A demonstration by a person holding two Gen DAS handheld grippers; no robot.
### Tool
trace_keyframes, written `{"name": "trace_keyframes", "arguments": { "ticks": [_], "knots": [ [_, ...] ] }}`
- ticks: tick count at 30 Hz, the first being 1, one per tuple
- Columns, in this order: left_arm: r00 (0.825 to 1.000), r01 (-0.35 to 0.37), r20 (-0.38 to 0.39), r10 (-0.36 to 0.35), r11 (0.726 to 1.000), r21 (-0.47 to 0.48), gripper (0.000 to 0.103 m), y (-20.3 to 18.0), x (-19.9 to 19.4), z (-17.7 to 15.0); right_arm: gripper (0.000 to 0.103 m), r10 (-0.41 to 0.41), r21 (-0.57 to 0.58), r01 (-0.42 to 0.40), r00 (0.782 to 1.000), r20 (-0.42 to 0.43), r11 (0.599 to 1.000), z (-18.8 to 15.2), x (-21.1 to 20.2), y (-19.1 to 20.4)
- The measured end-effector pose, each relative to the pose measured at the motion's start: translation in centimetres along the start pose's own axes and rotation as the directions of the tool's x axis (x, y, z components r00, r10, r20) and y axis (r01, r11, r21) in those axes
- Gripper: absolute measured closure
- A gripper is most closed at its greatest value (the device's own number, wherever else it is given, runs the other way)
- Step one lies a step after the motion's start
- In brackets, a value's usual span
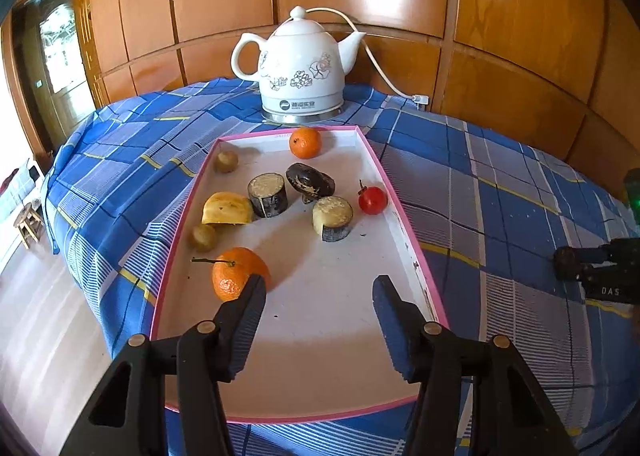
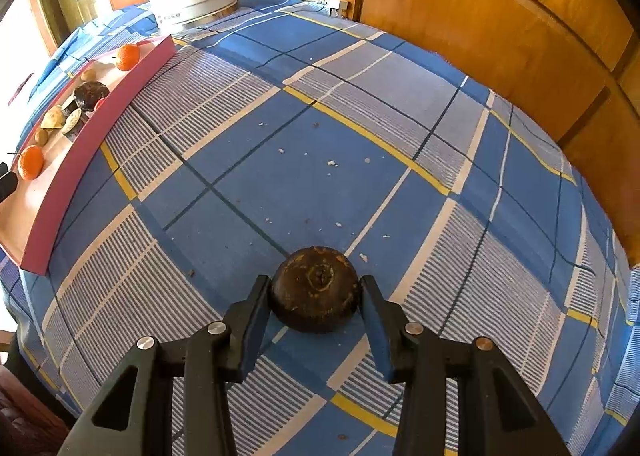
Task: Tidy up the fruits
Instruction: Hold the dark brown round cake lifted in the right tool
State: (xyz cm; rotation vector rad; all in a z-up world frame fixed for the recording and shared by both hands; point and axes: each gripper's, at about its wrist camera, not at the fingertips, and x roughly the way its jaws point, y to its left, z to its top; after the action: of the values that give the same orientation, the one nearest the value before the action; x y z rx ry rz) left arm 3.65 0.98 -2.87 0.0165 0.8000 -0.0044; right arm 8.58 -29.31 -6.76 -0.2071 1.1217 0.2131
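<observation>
Left wrist view: the left gripper point(image 1: 320, 288) stands open with nothing between its fingers, above a shallow white tray with a pink rim point(image 1: 404, 216). Beside one fingertip sits a bumpy orange tangerine with a thin stem point(image 1: 236, 276).

Right wrist view: the right gripper point(image 2: 316, 288) holds a round, dark brown, wrinkly fruit point(image 2: 315, 288), one finger on each side. It rests on the blue checked cloth on the table point(image 2: 360, 116), well apart from the tray.
</observation>
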Motion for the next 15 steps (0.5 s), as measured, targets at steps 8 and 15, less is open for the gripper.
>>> {"name": "trace_keyframes", "arguments": {
  "ticks": [8,15],
  "knots": [
    [0.999,-0.021,0.039,0.019,0.999,0.039,0.046,-0.6,-0.7,0.1,0.058,0.002,-0.01,-0.002,1.0,0.0,1.0,0.0,-0.2,0.3],
    [0.998,-0.029,0.055,0.026,0.998,0.052,0.045,-0.7,-1.2,0.1,0.058,0.031,-0.005,-0.031,1.0,0.0,1.0,0.1,0.0,0.4]
  ]
}}
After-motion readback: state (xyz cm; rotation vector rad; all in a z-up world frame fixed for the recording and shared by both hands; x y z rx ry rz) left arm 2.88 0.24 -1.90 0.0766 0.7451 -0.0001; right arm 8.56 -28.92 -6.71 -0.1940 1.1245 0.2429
